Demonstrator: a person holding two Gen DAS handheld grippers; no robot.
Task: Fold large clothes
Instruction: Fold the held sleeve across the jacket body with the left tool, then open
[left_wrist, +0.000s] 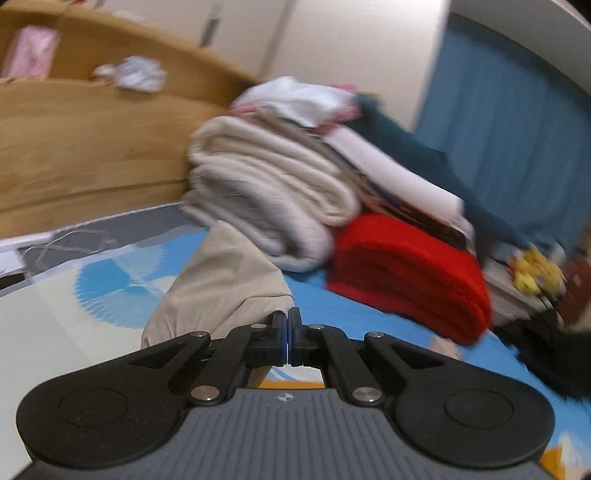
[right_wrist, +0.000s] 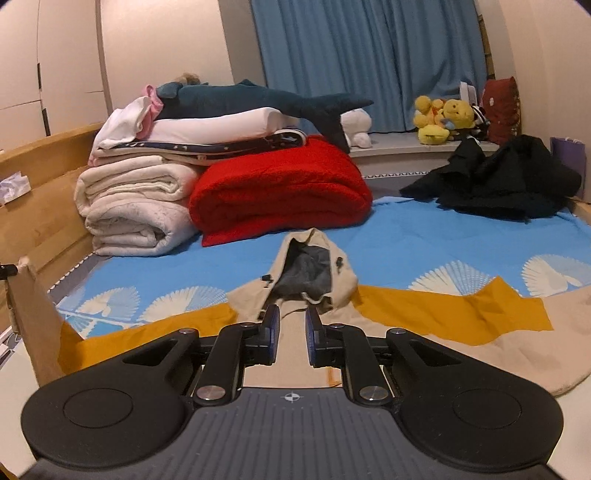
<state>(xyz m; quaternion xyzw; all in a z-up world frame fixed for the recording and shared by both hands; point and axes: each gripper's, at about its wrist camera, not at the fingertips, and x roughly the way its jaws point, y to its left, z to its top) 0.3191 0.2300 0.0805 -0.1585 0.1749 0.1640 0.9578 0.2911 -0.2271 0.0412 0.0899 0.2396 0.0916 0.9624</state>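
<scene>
Beige hooded coat (right_wrist: 295, 295) spread on the blue bed sheet (right_wrist: 424, 243), hood pointing far, body running near.

At far left, the left gripper (left_wrist: 287, 325) is clamped on a raised beige fold of the coat. In the middle, the hood gapes open, grey-lined, with dark toggles. The right gripper (right_wrist: 291, 325) hovers over the collar, fingers (right_wrist: 272, 325) narrowly parted, gripping nothing.

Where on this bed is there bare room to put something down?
Bare blue sheet lies between the red blanket, the black clothes and the beige coat's hood. The corner by the cream blankets is crowded.
</scene>
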